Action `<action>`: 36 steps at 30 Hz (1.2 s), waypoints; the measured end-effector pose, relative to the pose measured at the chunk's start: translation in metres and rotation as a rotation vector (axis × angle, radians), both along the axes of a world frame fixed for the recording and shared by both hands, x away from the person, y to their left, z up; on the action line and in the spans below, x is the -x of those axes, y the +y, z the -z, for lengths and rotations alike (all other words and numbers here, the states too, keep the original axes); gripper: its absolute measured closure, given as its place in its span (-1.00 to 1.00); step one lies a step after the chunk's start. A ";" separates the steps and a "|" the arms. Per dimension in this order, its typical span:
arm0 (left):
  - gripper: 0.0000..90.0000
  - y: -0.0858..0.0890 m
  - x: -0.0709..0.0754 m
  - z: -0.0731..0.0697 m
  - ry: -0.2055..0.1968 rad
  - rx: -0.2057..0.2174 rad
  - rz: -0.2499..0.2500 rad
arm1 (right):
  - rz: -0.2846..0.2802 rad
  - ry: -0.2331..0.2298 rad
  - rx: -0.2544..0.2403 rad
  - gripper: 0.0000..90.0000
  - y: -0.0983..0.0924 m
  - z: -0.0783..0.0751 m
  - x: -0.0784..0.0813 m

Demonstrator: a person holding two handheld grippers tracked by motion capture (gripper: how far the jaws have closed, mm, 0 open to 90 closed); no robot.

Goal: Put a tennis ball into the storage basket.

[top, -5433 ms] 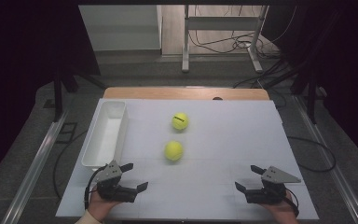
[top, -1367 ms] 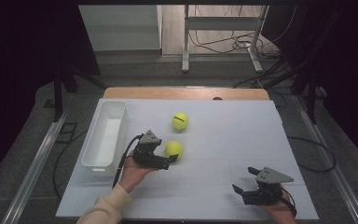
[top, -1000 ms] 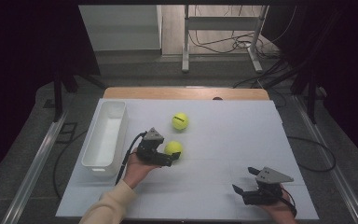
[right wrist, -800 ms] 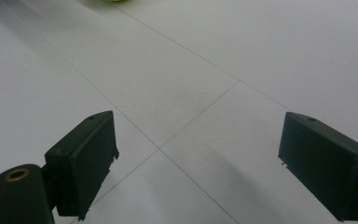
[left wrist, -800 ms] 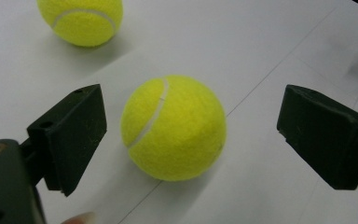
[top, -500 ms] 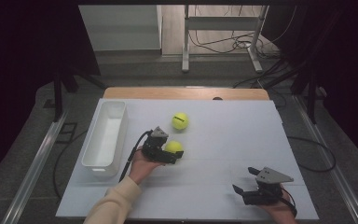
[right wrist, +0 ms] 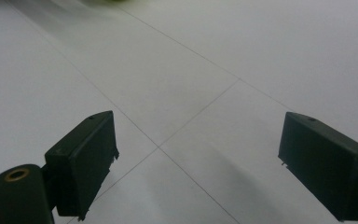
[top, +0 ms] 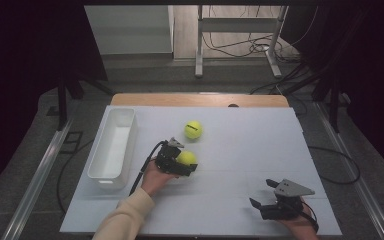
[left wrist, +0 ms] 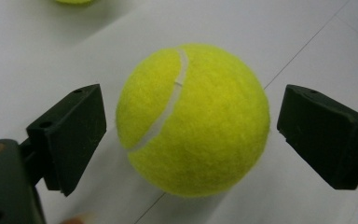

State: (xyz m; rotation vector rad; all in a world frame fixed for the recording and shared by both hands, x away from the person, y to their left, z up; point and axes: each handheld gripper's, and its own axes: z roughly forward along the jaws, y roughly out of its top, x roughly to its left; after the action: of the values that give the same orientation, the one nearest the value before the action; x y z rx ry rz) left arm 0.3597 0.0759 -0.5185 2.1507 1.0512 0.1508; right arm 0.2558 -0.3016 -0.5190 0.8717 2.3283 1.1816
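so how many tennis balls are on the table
2. One tennis ball sits between the open jaws of the left tool, not yet gripped. The other ball lies just beyond it, near the table's middle.

1. This looks like a lab or test room set up for recording, not a home.
2. The white table [top: 230,210] is a plain work surface marked with thin grid lines, its wooden edge [top: 200,100] showing at the far side.
3. Behind it, loose cables [top: 240,47] lie on a bare floor around a metal stand [top: 237,30].
4. Dark curtains or panels [top: 30,45] close off both sides.
5. Metal rails [top: 40,170] run along the floor beside the table.
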 end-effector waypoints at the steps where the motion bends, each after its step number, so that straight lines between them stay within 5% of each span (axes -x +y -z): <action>1: -0.75 0.000 0.000 0.001 0.005 -0.003 -0.002 | 0.000 0.000 0.000 -0.73 0.000 0.000 0.000; 8: -0.45 0.001 0.000 0.001 -0.004 -0.013 0.011 | -0.001 -0.001 -0.002 -0.73 0.000 0.000 0.000; 36: -0.43 0.013 0.013 -0.021 -0.037 0.055 0.047 | 0.003 -0.008 -0.003 -0.73 -0.001 -0.001 0.001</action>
State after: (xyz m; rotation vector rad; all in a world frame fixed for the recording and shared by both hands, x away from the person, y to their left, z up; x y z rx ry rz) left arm 0.3471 0.0893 -0.4971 2.1135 0.9724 0.1376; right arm 0.2547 -0.3028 -0.5179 0.8698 2.3187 1.1860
